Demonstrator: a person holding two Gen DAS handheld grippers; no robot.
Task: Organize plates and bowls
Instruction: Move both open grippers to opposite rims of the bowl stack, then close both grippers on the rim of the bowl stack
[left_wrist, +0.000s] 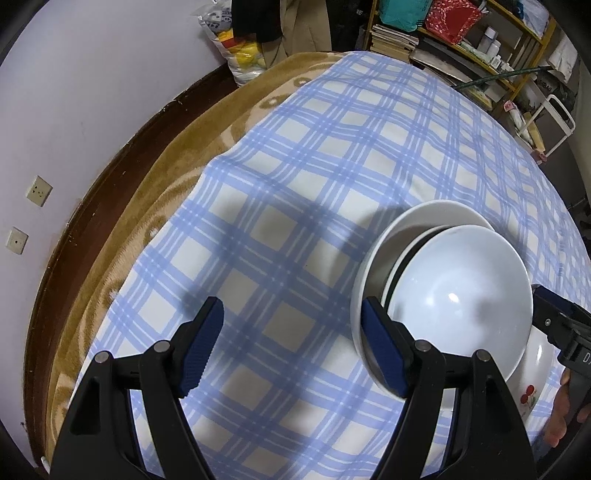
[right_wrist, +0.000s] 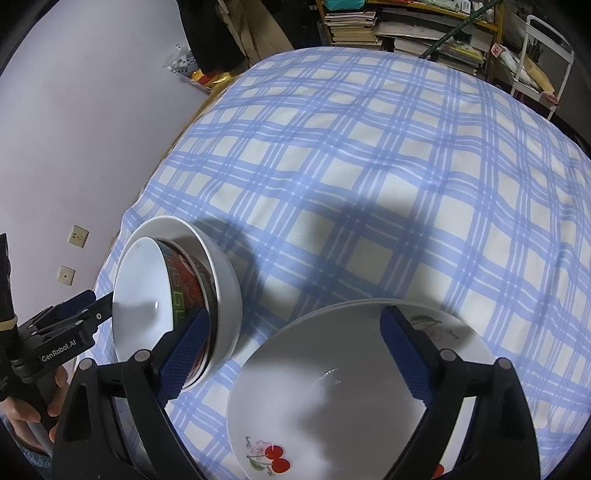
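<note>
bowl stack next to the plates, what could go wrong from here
1. The nested bowls look tilted in both views, the patterned one leaning inside the outer white bowl; a nudge might tip or slide them.
2. The left gripper is open with one finger right at the outer bowl's rim, so it could knock the stack.
3. The stack sits close beside the cherry plates, so sliding either could clink them together.

Glossy bowls (left_wrist: 461, 291), checked cloth (left_wrist: 295, 184)

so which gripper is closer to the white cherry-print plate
Right. The right gripper hovers open directly over the white cherry-print plate; the left gripper is off beside the nested bowls.
</note>
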